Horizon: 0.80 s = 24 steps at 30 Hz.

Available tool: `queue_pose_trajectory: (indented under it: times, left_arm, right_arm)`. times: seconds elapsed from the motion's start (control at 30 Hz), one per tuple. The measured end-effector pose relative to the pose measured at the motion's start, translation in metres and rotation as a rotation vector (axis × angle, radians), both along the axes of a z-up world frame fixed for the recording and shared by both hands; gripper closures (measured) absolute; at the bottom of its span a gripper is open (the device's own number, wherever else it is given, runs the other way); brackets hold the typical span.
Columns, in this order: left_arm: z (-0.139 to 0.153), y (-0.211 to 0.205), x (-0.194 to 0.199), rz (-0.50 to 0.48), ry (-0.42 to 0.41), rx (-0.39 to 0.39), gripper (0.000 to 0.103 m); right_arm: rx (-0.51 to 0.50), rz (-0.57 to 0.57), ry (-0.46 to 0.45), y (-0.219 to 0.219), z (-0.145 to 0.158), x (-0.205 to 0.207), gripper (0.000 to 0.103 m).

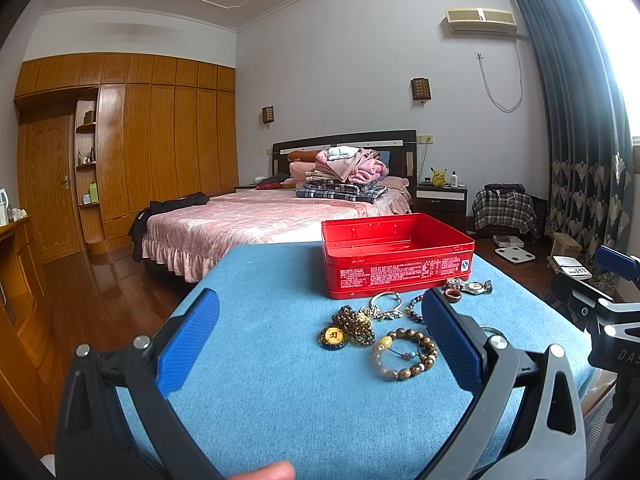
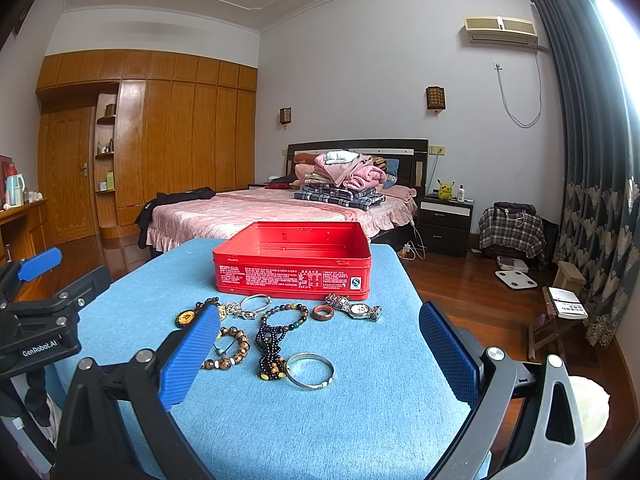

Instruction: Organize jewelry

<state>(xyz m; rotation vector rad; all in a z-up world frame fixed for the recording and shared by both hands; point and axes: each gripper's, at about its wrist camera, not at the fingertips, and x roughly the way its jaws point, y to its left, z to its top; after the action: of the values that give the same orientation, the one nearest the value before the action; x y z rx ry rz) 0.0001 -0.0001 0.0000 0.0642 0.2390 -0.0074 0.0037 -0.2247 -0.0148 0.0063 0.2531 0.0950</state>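
Note:
An open, empty red tin box [image 1: 396, 254] [image 2: 294, 258] stands on the blue cloth table [image 1: 260, 360] [image 2: 380, 380]. In front of it lie jewelry pieces: a brown bead bracelet [image 1: 405, 354] [image 2: 234, 348], a yellow pendant on a dark chain [image 1: 334, 336] [image 2: 185, 317], a dark bead necklace [image 2: 274, 340], a silver bangle [image 2: 310, 370], a thin silver bracelet [image 1: 384, 300] [image 2: 256, 301], a brown ring [image 1: 453, 295] [image 2: 322, 312] and a wristwatch [image 1: 474, 286] [image 2: 358, 309]. My left gripper [image 1: 320, 344] is open above the cloth, left of the bracelet. My right gripper [image 2: 320, 352] is open, nothing held.
Beyond the table is a bed [image 1: 256, 212] with folded laundry [image 2: 344, 180], a wooden wardrobe [image 1: 160, 140], a nightstand [image 2: 444, 220] and a small stool [image 2: 560, 320] by the curtain. The table edge drops to wooden floor [image 2: 472, 292] on the right.

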Motion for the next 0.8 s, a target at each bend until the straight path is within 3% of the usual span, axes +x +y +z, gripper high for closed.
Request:
queue_pose_trajectory:
  times: [0.8]
  left_arm:
    - [-0.0002,0.0004,0.0001,0.001,0.004,-0.001,0.005]
  right_arm:
    - [-0.002,0.004,0.005,0.0001,-0.0001,0.0003,0.006]
